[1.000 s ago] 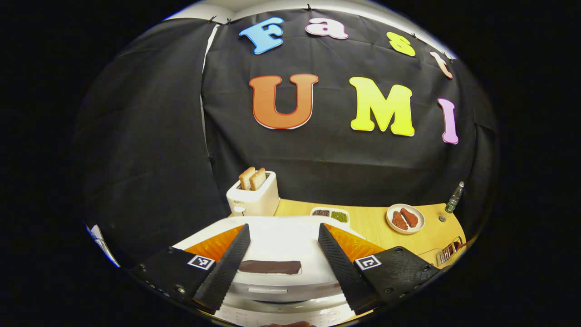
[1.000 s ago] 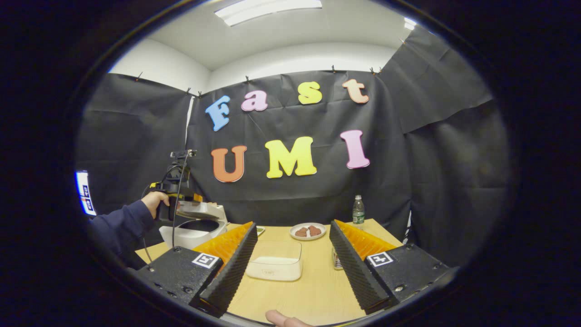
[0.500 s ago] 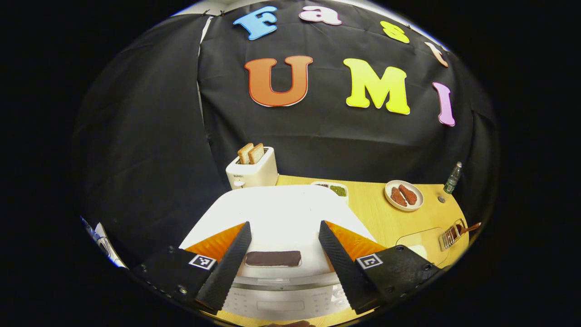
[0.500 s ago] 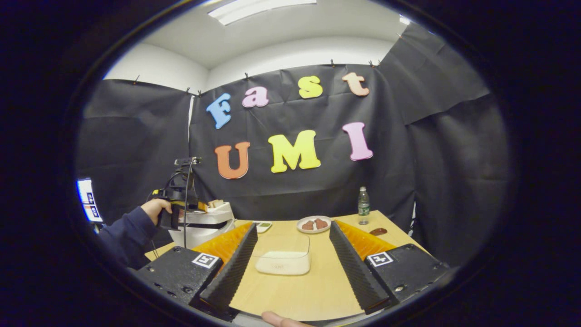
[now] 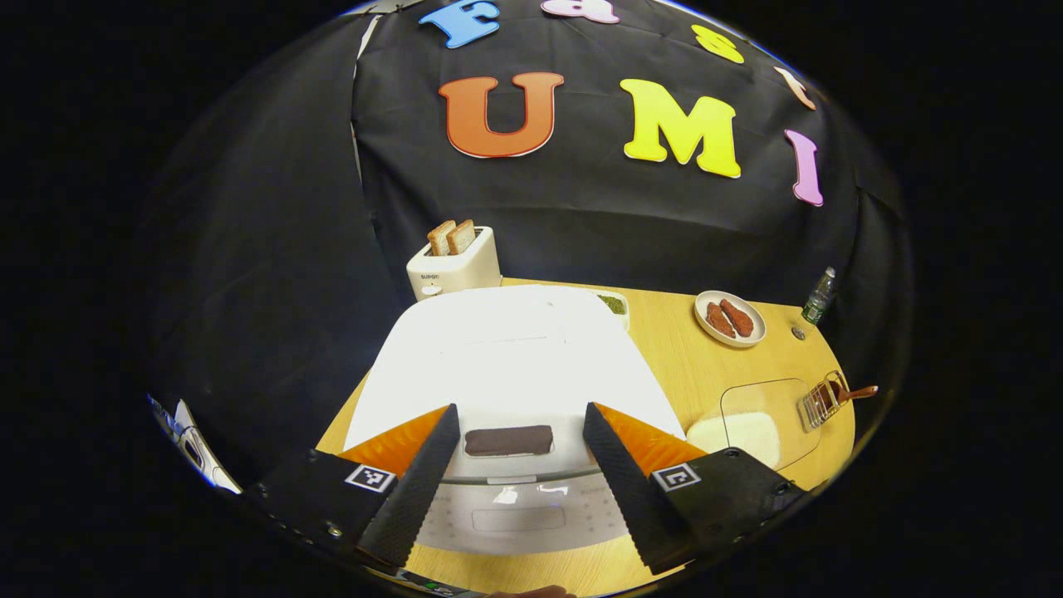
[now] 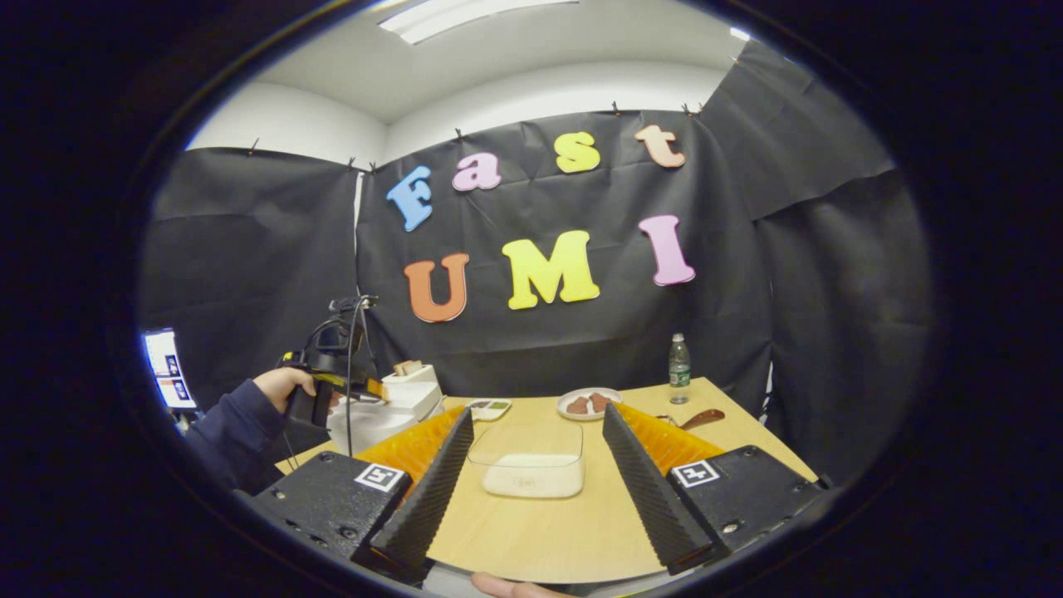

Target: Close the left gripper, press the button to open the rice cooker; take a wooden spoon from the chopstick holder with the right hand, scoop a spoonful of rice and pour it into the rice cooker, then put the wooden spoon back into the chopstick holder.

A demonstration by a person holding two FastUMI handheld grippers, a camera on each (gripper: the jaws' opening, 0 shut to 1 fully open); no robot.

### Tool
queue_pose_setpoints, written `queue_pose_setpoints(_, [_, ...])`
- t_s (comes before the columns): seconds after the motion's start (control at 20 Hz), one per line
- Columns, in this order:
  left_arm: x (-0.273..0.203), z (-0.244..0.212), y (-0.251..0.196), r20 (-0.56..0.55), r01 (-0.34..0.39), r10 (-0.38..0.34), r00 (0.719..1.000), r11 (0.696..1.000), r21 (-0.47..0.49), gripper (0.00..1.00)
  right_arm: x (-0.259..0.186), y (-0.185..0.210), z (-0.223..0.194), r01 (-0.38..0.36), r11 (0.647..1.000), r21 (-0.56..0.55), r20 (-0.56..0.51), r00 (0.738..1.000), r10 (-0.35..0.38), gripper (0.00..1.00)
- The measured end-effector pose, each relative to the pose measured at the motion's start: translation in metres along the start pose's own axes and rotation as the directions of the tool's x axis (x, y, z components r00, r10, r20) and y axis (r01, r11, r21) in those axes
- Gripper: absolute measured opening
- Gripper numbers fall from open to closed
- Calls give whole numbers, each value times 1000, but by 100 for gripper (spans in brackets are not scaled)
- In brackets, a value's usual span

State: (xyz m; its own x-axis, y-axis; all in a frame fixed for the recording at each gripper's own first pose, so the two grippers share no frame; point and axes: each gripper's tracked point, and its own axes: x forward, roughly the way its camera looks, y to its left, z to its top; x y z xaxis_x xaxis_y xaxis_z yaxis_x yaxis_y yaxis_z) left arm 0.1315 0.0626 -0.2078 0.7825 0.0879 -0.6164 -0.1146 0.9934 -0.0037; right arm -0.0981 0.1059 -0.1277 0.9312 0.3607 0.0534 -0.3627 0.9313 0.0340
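Two grippers stood apart-fingered: left gripper (image 5: 513, 477) directly above closed rice cooker (image 5: 507, 353); right gripper (image 6: 536, 486) facing rice container (image 6: 531, 461). Wooden spoon (image 5: 855, 392), judged light, stiff, lay ahead-right in chopstick holder (image 5: 820, 400); best gripped mid-handle

Rice cooker (image 5: 507, 365) on tabletop (image 5: 689, 365), near its left edge. Toaster (image 5: 453, 264) behind rice cooker. Plate (image 5: 729, 317) right of rice cooker, farther back; bottle (image 5: 818, 296) beyond plate. Rice container (image 5: 751, 419) right of rice cooker, nearer; chopstick holder (image 5: 822, 400) just beyond container.
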Motion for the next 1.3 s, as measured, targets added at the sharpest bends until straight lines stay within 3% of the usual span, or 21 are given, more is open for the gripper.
queue_pose_setpoints(0.3, [0, -4, -1, 41, 0, 0, 999, 1000, 1, 98, -1, 0, -5, 6, 1000, -8, -9, 1000, -6, 100])
queue_pose_setpoints(0.35, [1, -6, -1, 42, 0, 0, 999, 1000, 1, 98, 0, -2, -4, 11, 1000, -12, -8, 1000, -11, 96])
queue_pose_setpoints(0.85, [1, -13, -2, 93, 5, -4, 996, 1000, -13, 99, -2, -1, -10, 17, 1000, -22, -22, 1000, -18, 100])
queue_pose_setpoints(1.3, [-5, 0, -2, 272, -34, 34, 962, 999, -4, 96, 0, -12, -2, 59, 998, -25, -2, 998, -59, 100])
